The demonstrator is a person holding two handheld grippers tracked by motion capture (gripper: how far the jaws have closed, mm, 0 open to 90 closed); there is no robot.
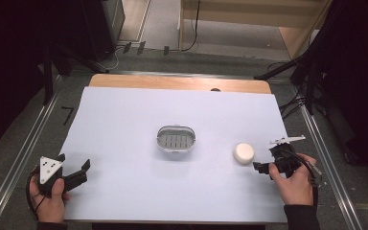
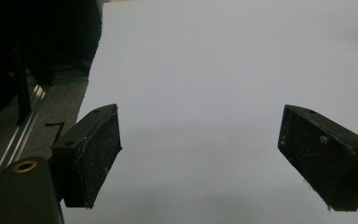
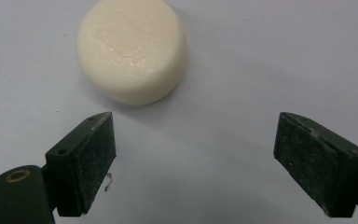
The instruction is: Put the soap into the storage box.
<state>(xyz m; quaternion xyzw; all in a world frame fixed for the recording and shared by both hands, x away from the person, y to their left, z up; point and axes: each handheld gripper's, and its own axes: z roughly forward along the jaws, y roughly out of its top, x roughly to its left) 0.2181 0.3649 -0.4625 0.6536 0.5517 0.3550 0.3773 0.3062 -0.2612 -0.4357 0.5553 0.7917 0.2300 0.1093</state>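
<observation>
A round cream soap bar (image 1: 244,153) lies on the white table cover, to the right of an oval grey soap dish (image 1: 176,138) with a slotted floor. My right gripper (image 1: 264,158) is held low just right of the soap, pointing at it. In the right gripper view the soap (image 3: 130,49) lies just beyond the jaw tips, left of centre, and my right gripper (image 3: 193,154) stands open with bare cover between its jaws. My left gripper (image 1: 73,161) rests near the front left corner, open; in its own view my left gripper (image 2: 200,154) has nothing between its jaws.
The white cover (image 1: 124,120) spans nearly the whole table, with a strip of bare wood (image 1: 172,82) along the far edge. Metal rails (image 1: 24,153) run along the floor on both sides. Dark stands and cables stand at the back corners.
</observation>
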